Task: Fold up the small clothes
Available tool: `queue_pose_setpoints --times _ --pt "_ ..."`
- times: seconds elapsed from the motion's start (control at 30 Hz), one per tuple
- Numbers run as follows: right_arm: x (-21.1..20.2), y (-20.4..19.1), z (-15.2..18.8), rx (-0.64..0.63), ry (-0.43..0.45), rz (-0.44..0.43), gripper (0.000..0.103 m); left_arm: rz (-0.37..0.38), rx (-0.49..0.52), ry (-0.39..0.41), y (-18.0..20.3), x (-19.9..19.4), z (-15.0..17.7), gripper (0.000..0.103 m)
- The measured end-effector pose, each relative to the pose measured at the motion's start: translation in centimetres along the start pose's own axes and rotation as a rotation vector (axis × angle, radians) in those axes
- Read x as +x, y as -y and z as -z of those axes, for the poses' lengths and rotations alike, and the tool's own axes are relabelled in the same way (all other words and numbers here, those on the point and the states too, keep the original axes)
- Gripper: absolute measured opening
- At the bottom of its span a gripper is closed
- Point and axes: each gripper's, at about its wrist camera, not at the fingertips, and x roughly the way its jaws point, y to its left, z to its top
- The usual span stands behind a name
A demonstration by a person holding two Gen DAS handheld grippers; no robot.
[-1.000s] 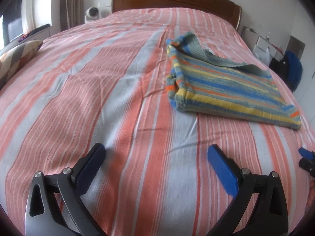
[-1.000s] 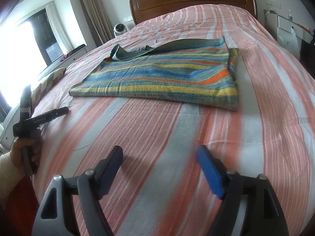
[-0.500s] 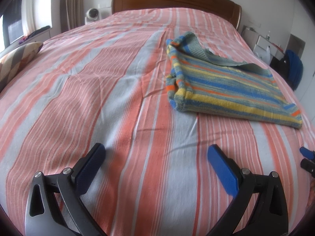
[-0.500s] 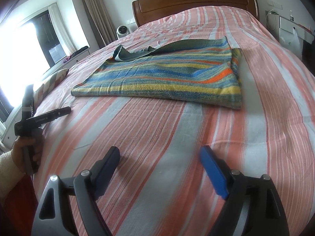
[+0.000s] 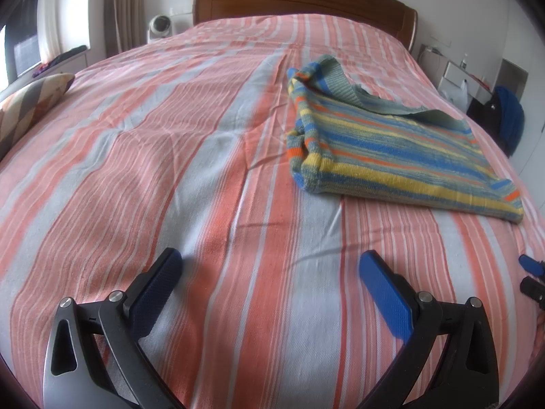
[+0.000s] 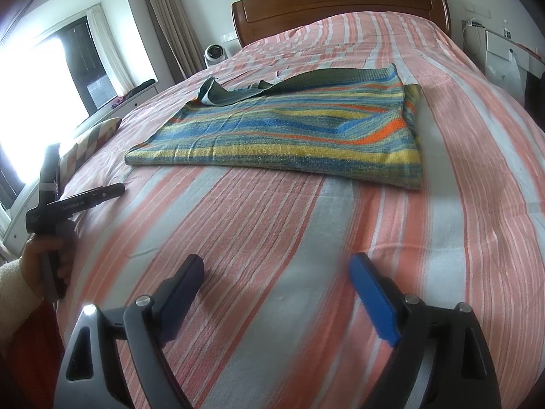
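Right wrist view: on the striped bed [image 6: 477, 204] lies the knit garment [image 6: 289, 136], soft, light and limp, probably already folded once; take it by a near corner. It lies well ahead of the right gripper [image 6: 276, 272], jaws just opening wider, and the left gripper [image 5: 269, 269], jaws apart; both empty.

— How many garments did you have on the bed [image 5: 170, 156]?

— One: a single striped knit top [image 6: 299, 136], lying toward the headboard end, nearer the bed's right edge.

— And pillows?

— One patterned cushion [image 5: 30, 102], at the left edge.

— Your claws?

— Two. I held a left gripper [image 5: 269, 272] and a right gripper [image 6: 276, 276], each with two blue pads, so four pads counted.

— Anything else?

— One wooden headboard [image 6: 340, 3], and one small white round device [image 6: 215, 54] beside it.
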Motion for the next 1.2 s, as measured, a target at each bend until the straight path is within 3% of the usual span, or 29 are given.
queue_pose_setpoints --times 0.53,0.63,0.7,0.77,0.87,0.93,1.03,1.2 --pt "0.0 -0.1 0.0 -0.001 0.002 0.000 0.088 0.000 0.000 0.000 0.0 0.0 0.0 0.103" --pt "-0.2 -0.9 -0.7 -0.017 -0.026 0.046 0.088 0.000 0.000 0.000 0.1 0.0 0.0 0.103" --pt "-0.8 -1.4 -2.3 0.010 -0.028 -0.008 0.088 0.000 0.001 0.002 0.1 0.0 0.0 0.103" --pt "-1.3 -1.7 -6.1 0.078 -0.003 -0.120 0.088 -0.002 0.003 0.003 0.1 0.0 0.0 0.103" --pt "-0.8 -1.6 -13.1 0.132 0.063 -0.203 0.088 -0.006 0.005 0.004 0.1 0.0 -0.1 0.103" --pt "1.1 -1.5 -17.0 0.157 0.057 -0.244 0.088 -0.004 0.004 0.004 0.1 0.0 -0.1 0.103" --pt "8.3 -1.1 -21.7 0.247 -0.088 -0.294 0.088 -0.005 0.005 0.004 0.2 0.0 -0.1 0.103" --pt "20.0 -0.3 -22.5 0.501 -0.338 -0.349 0.087 -0.002 0.003 0.005 0.1 0.0 -0.1 0.103"
